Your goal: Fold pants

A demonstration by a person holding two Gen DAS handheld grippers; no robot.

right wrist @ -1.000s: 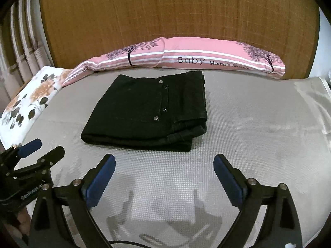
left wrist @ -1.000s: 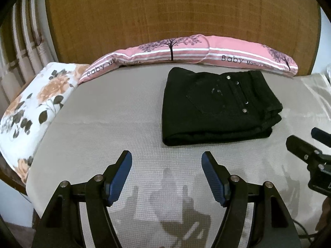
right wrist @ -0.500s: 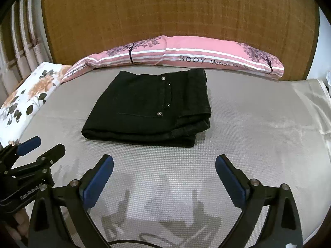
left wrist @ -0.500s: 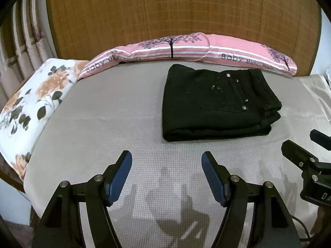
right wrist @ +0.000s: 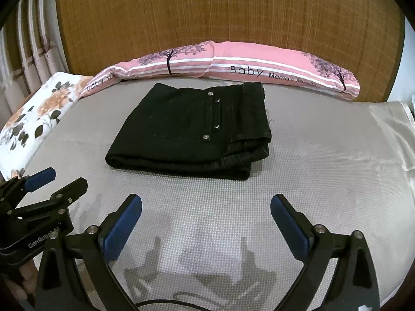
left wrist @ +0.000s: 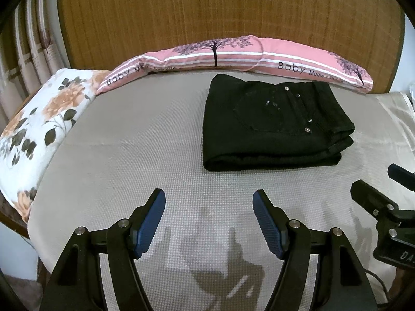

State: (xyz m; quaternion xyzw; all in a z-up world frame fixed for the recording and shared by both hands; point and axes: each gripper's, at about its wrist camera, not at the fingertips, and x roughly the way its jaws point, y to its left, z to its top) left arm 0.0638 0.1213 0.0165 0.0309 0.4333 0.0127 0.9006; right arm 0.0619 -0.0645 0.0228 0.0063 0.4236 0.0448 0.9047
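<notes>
The black pants (left wrist: 272,127) lie folded into a compact rectangle on the grey bed sheet (left wrist: 135,150), silver rivets up. They also show in the right wrist view (right wrist: 192,132). My left gripper (left wrist: 208,202) is open and empty, held above the sheet well in front of the pants. My right gripper (right wrist: 206,206) is open wide and empty, also in front of the pants. Each gripper shows at the edge of the other's view: the right one (left wrist: 381,189) and the left one (right wrist: 52,181).
A long pink "Baby" pillow (left wrist: 233,51) lies along the wooden headboard (left wrist: 207,7) behind the pants. A floral pillow (left wrist: 46,114) sits at the left edge of the bed. Curtains (left wrist: 28,51) hang at far left. A shiny cloth (right wrist: 389,129) lies at right.
Both grippers have drawn back and risen slightly from the pants, which look a little farther away. The pants have not moved. Both grippers stay open.
</notes>
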